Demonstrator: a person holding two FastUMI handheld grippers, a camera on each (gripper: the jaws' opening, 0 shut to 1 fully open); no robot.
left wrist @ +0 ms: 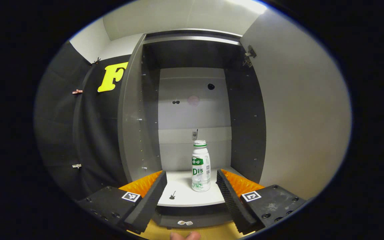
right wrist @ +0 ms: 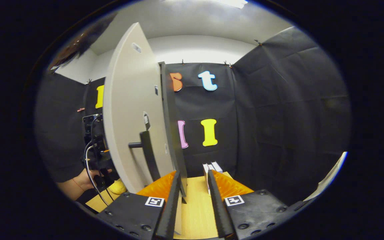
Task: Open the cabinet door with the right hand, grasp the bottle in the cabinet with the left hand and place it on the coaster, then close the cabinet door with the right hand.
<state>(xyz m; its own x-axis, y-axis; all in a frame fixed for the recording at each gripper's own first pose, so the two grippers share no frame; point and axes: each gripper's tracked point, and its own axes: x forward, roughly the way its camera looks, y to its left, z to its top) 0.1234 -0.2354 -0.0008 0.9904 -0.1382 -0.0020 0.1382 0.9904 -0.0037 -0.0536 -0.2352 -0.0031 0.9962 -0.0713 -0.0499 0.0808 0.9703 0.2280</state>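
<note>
The left gripper [left wrist: 191,182] hangs level before the open grey cabinet [left wrist: 135,110], its two ridged fingers [left wrist: 152,193] spread wide apart and pressing on nothing. Framed between their tips, and apart from both, one white plastic bottle with a green label and clear base [left wrist: 201,166] stands upright on the white cabinet shelf [left wrist: 185,196]; the label's print is too small to make out. Each finger mount carries one square black-and-white marker tag [left wrist: 131,196]. The pale cabinet door [left wrist: 298,116] stands swung out on the right of the left gripper view, one metal hinge [left wrist: 249,55] showing near its top.

In the right gripper view, the right gripper [right wrist: 193,186] points along the door's edge, its two fingers parted; the door's dark edge [right wrist: 173,133] runs down just beside the left-hand finger, and whether they touch cannot be told. One dark bar handle [right wrist: 147,150] juts from the door's face. Beyond the door, a person's hand [right wrist: 85,181] grips the other tool, with one black cable [right wrist: 90,173] looping down. A small white box [right wrist: 212,168] sits on the light wooden table [right wrist: 195,213] past the fingertips.
</note>
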